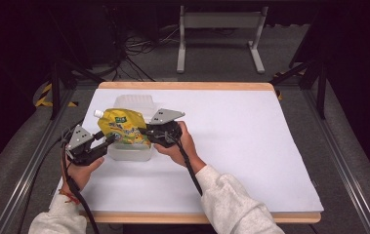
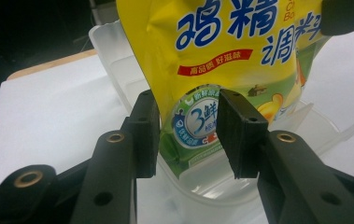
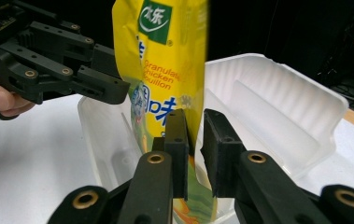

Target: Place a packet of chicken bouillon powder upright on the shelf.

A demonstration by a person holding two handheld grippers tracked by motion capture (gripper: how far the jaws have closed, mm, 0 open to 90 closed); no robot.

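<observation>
A yellow stand-up pouch (image 1: 122,127) with a white spout stands upright in a translucent plastic container (image 1: 134,101) on the left of the white table top. My right gripper (image 1: 144,130) is shut on the pouch's right edge; in the right gripper view the pouch (image 3: 165,60) runs down between the two jaws of that gripper (image 3: 195,140). My left gripper (image 1: 110,138) is at the pouch's lower left. Its jaws stand open in the left gripper view (image 2: 188,135), with the pouch's printed face (image 2: 221,56) in the gap. Whether the pads touch the pouch, I cannot tell.
The container's ribbed walls (image 3: 277,102) rise around the pouch and its rim (image 2: 111,51) lies just beyond the left jaws. White sheet (image 1: 241,146) covers the wooden table to the right. A metal stand (image 1: 219,22) and cables lie on the floor beyond.
</observation>
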